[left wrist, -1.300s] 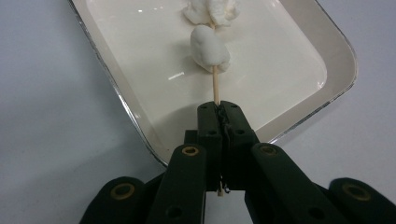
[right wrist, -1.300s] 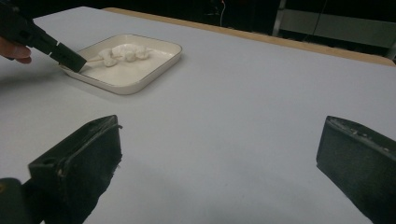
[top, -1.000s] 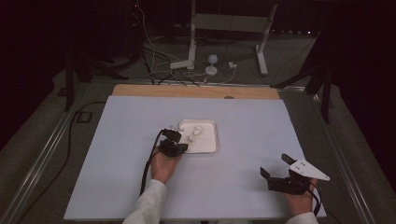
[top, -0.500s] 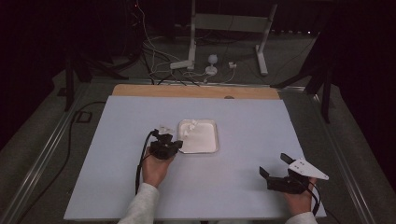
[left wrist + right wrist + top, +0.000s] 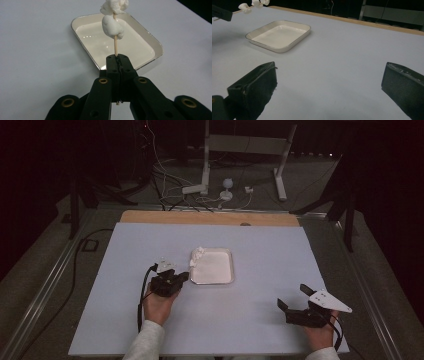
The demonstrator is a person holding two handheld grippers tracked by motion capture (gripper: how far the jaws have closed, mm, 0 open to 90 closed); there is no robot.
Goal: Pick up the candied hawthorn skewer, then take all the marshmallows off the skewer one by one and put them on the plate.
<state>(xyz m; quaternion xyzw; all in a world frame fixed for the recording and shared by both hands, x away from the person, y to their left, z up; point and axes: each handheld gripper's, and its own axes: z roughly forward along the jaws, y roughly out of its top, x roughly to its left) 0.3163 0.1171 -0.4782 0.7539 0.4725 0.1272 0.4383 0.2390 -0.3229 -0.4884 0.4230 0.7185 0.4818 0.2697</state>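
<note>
A person's left gripper (image 5: 117, 66) has its jaws pressed together on a thin wooden skewer (image 5: 115, 45). The skewer runs straight out from the jaws, its long axis pointing over the near left corner of a shallow, glossy white rectangular tray (image 5: 155, 42) with rounded corners. Two soft, lumpy white pieces, possibly marshmallows (image 5: 112, 26), are threaded near its far end. The tray sits near the middle of the pale, matte tabletop (image 5: 270, 255). The right gripper (image 5: 295, 301) rests by the near right corner, its black jaws spread wide and empty.
</note>
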